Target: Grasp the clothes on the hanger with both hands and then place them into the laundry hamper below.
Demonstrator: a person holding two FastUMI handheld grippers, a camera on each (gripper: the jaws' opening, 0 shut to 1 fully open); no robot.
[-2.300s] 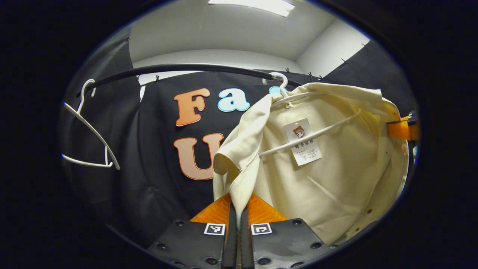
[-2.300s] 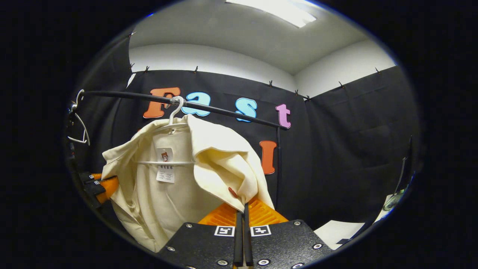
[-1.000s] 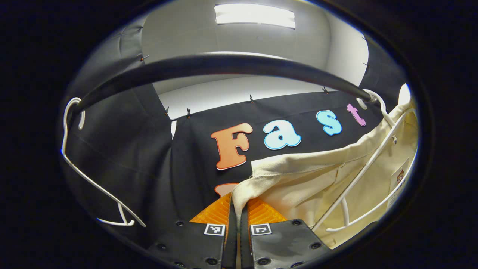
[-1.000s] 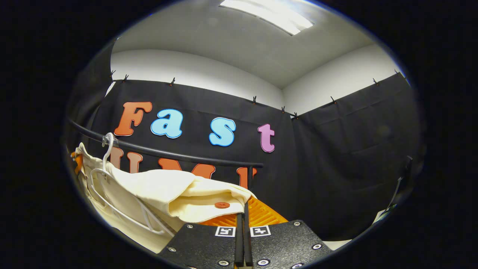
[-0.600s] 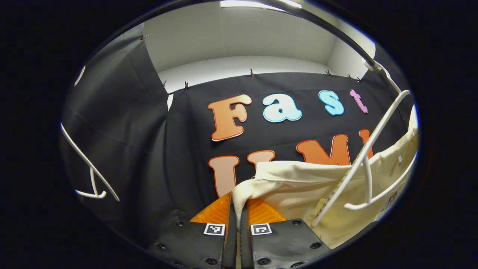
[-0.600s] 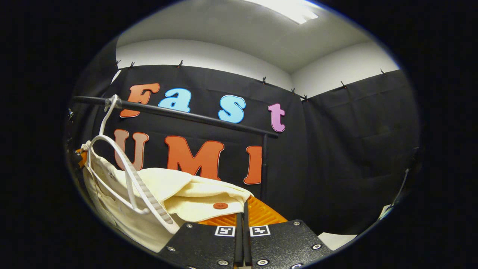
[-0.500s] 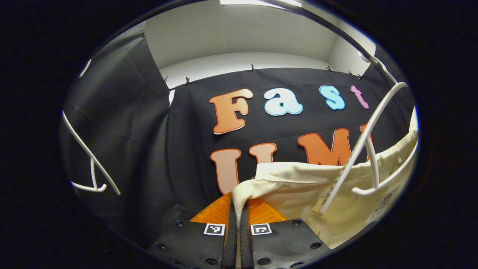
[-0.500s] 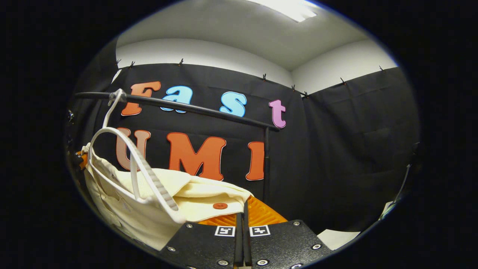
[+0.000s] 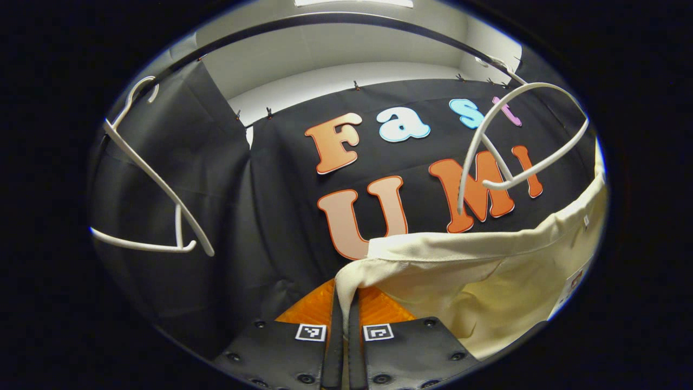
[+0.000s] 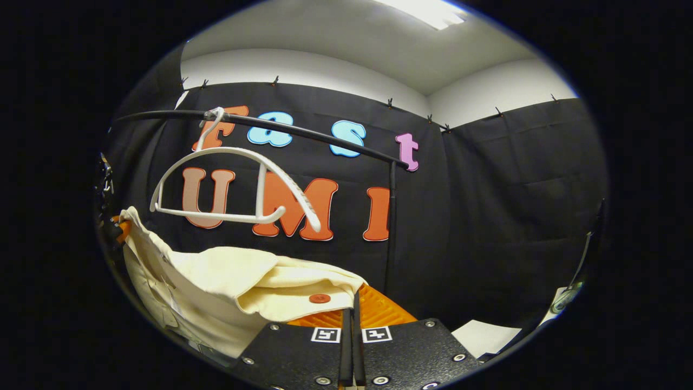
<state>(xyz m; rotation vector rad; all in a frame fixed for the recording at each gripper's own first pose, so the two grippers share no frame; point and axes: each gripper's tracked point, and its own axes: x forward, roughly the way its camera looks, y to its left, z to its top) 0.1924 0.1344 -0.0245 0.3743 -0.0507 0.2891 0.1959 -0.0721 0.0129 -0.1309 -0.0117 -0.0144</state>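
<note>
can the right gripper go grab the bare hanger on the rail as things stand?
Probably not yet. The right gripper is shut on the cream shirt, stretched across to the left gripper. The white hanger hangs bare above on the rail, nothing blocking it.

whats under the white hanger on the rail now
Under the white hanger, which hangs bare on the black rail, the cream shirt is stretched between the two grippers. Whatever lies below the shirt is covered.
</note>
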